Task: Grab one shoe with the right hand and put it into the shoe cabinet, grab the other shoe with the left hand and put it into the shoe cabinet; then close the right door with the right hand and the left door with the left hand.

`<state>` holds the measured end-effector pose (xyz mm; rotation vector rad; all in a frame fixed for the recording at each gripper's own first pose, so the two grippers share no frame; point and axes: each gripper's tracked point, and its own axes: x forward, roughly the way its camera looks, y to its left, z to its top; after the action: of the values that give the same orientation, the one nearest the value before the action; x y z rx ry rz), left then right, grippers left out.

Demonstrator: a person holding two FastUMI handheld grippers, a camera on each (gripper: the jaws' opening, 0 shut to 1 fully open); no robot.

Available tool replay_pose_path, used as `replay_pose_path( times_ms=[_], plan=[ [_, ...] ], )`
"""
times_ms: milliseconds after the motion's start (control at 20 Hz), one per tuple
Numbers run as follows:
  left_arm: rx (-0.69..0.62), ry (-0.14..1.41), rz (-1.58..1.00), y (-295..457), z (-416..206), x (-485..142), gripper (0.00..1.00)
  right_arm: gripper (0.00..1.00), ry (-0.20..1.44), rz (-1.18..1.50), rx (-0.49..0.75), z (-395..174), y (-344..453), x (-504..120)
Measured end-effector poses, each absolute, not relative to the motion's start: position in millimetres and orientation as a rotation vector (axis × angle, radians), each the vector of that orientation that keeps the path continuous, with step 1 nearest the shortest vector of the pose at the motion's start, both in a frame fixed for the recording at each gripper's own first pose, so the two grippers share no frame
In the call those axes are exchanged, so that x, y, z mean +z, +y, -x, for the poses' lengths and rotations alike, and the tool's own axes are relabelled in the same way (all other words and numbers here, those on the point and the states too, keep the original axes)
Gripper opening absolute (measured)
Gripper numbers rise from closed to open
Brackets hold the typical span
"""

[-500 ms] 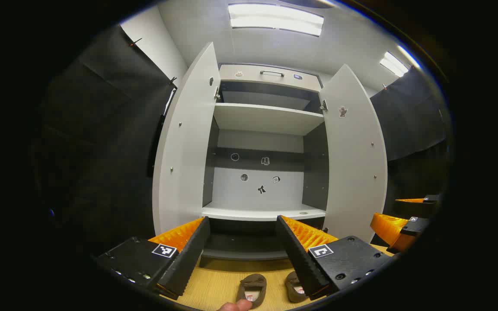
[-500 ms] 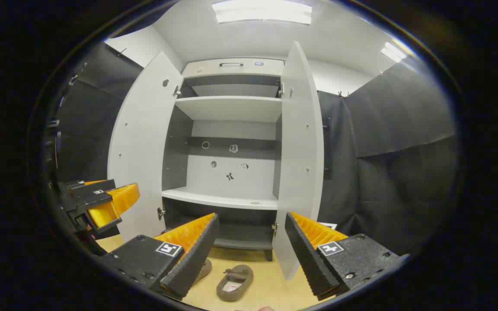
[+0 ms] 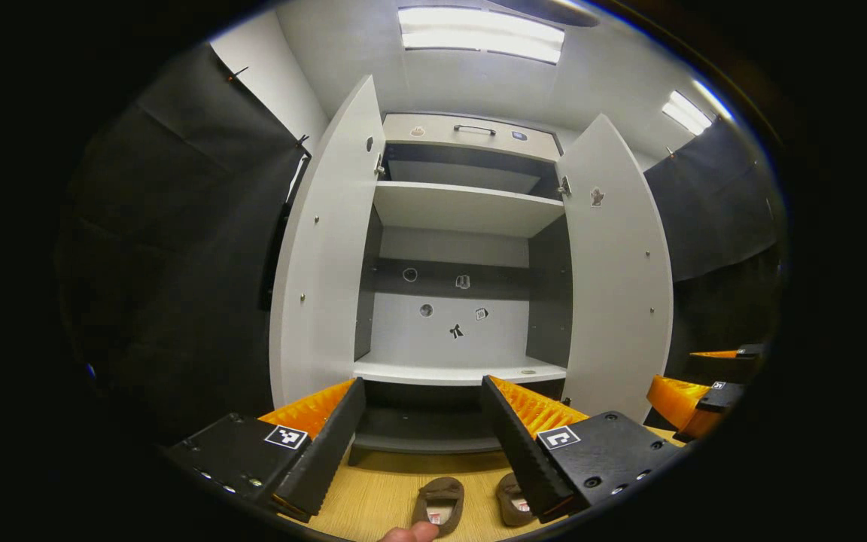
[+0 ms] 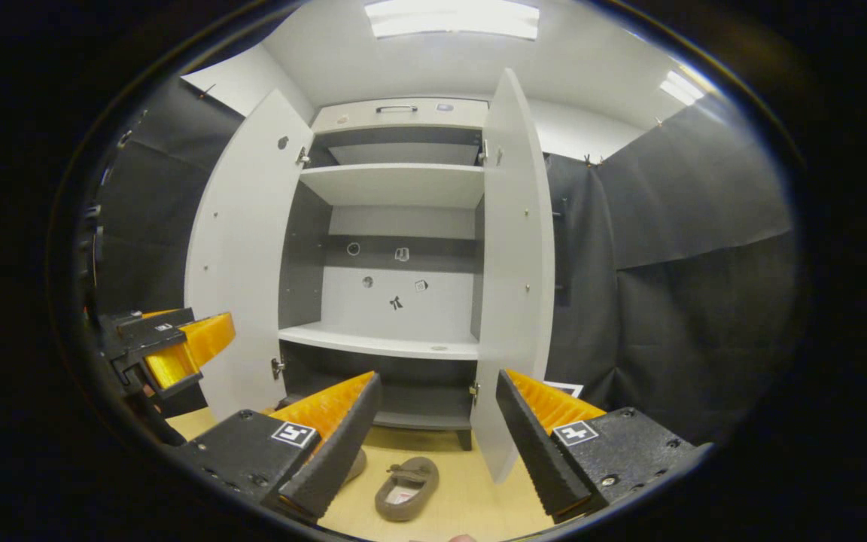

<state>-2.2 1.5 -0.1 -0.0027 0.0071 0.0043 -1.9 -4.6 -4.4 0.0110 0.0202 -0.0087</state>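
Two brown shoes lie side by side on the wooden floor before the white shoe cabinet point(image 3: 456, 207). In the left gripper view one shoe point(image 3: 439, 503) sits between my fingers and the other shoe point(image 3: 510, 500) is partly hidden behind a finger. My left gripper point(image 3: 422, 444) hangs open above them, holding nothing. The right gripper view shows one whole shoe point(image 4: 406, 479) and a second shoe point(image 4: 354, 465) peeking from behind a finger. My right gripper point(image 4: 437, 436) is open and holds nothing too. Both cabinet doors, left door point(image 3: 324, 256) and right door point(image 3: 618, 271), stand wide open.
The cabinet has white shelves point(image 4: 381, 342) with small stickers on its back panel and a drawer with a handle point(image 3: 473, 129) on top. Black cloth walls close in on both sides. A fingertip point(image 3: 407, 534) of a person shows at the bottom edge.
Both views have shifted only slightly; the right gripper has tilted a little so the cabinet sits a bit higher. The shoes have not moved.
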Motion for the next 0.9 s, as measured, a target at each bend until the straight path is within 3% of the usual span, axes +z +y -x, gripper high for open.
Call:
replay_pose_path(
  times_ms=[900],
  plan=[
    [0.015,0.027,0.036,14,-15,-15,0.95,0.99,0.068,0.015,0.019,-24,18,-23]
  ],
)
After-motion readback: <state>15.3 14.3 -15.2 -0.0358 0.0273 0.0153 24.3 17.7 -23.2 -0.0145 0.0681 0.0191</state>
